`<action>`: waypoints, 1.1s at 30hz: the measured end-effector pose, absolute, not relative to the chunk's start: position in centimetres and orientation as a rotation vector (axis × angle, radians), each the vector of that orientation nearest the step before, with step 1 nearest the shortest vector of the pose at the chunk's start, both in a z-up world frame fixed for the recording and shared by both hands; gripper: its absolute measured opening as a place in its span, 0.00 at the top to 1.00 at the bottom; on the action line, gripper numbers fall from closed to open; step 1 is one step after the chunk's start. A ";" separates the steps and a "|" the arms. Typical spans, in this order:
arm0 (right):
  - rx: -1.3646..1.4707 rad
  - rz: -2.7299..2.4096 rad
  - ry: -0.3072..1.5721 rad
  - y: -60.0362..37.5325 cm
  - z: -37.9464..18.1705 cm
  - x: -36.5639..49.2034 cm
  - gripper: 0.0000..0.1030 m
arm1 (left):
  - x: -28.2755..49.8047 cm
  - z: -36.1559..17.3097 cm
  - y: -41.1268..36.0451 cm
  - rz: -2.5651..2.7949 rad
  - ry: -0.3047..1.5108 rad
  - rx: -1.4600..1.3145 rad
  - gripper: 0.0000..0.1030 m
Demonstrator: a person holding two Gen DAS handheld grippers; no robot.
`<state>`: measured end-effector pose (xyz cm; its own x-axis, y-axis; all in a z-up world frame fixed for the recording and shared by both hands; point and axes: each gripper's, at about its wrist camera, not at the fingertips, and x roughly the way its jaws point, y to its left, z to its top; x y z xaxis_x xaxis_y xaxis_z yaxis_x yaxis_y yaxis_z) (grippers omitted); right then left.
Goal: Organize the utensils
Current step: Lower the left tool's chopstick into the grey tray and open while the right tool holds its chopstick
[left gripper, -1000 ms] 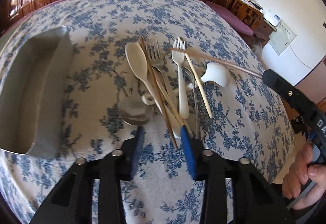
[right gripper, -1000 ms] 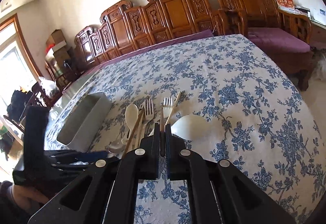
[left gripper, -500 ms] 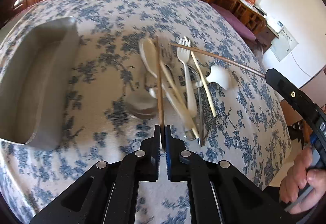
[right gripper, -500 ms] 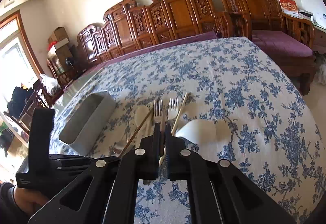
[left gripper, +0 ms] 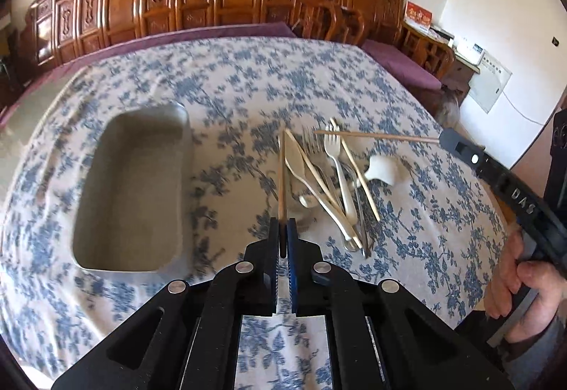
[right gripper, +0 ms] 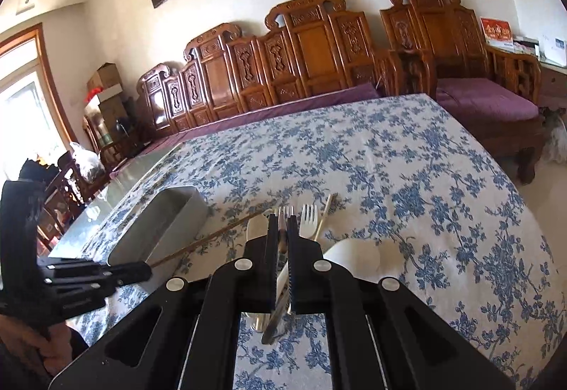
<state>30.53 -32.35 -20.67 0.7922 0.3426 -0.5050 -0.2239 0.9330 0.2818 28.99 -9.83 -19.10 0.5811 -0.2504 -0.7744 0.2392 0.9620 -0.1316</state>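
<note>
Left tongs [left gripper: 282, 230]: clamped on one wooden chopstick [left gripper: 281, 174], lifted, pointing away.
Right tongs [right gripper: 282, 230]: clamped on a second chopstick [left gripper: 375, 136], held level over the pile.
Utensils: forks, spoons and chopsticks heaped right of centre [left gripper: 336, 177]; metal tray [left gripper: 134, 184] left, empty.
Risk: either thin stick could pivot or slip from its end-grip, or snag the heap.
Surface: blue floral tablecloth [left gripper: 248, 78].
Room: carved wooden chairs [right gripper: 312, 46] along the far wall.

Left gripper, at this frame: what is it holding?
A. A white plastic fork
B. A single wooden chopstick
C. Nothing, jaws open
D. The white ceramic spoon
B. The left gripper is shut on a wooden chopstick that sticks forward from between its blue pads, while the white fork and the ceramic spoon lie in the pile on the tablecloth.
</note>
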 end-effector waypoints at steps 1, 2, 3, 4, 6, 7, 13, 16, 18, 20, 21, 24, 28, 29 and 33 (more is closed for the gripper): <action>0.210 0.311 0.581 -32.1 -20.7 30.5 0.94 | 28.9 -18.7 -9.3 -0.279 0.897 -0.014 0.97; 0.204 0.313 0.580 -31.9 -20.6 30.5 0.94 | 28.8 -18.4 -8.9 -0.275 0.889 -0.017 0.97; 0.201 0.316 0.580 -31.6 -20.6 30.5 0.94 | 28.7 -18.2 -8.5 -0.271 0.882 -0.018 0.97; 0.197 0.321 0.580 -31.4 -20.6 30.5 0.94 | 28.5 -17.9 -8.0 -0.267 0.871 -0.018 0.97; 0.191 0.325 0.580 -31.0 -20.7 30.5 0.94 | 28.3 -17.4 -7.2 -0.256 0.858 -0.018 0.97; 0.189 0.329 0.581 -30.8 -20.7 30.5 0.94 | 28.2 -17.2 -6.9 -0.255 0.851 -0.024 0.97; 0.171 0.344 0.586 -29.6 -20.7 30.5 0.94 | 27.6 -15.3 -5.7 -0.265 0.798 -0.040 0.97; 0.158 0.349 0.584 -29.0 -20.7 30.3 0.94 | 27.3 -14.3 -5.1 -0.257 0.775 -0.038 0.97; 0.155 0.352 0.581 -28.8 -20.6 30.3 0.94 | 27.2 -13.7 -4.3 -0.244 0.763 -0.039 0.97; 0.154 0.356 0.579 -28.6 -20.6 30.2 0.94 | 27.1 -13.2 -3.1 -0.221 0.750 -0.041 0.97; 0.153 0.358 0.578 -28.5 -20.5 30.2 0.94 | 27.0 -13.0 -2.5 -0.208 0.743 -0.040 0.97; 0.148 0.362 0.573 -28.2 -20.3 30.1 0.94 | 27.0 -12.9 -0.7 -0.168 0.734 -0.042 0.97; 0.151 0.369 0.575 -27.5 -20.3 30.0 0.94 | 27.5 -13.7 1.5 -0.110 0.738 -0.041 0.97; 0.143 0.373 0.577 -27.1 -20.4 30.1 0.94 | 27.7 -14.1 1.9 -0.098 0.742 -0.036 0.97; 0.121 0.385 0.587 -26.0 -20.6 30.2 0.94 | 28.5 -16.1 2.4 -0.063 0.762 0.004 0.97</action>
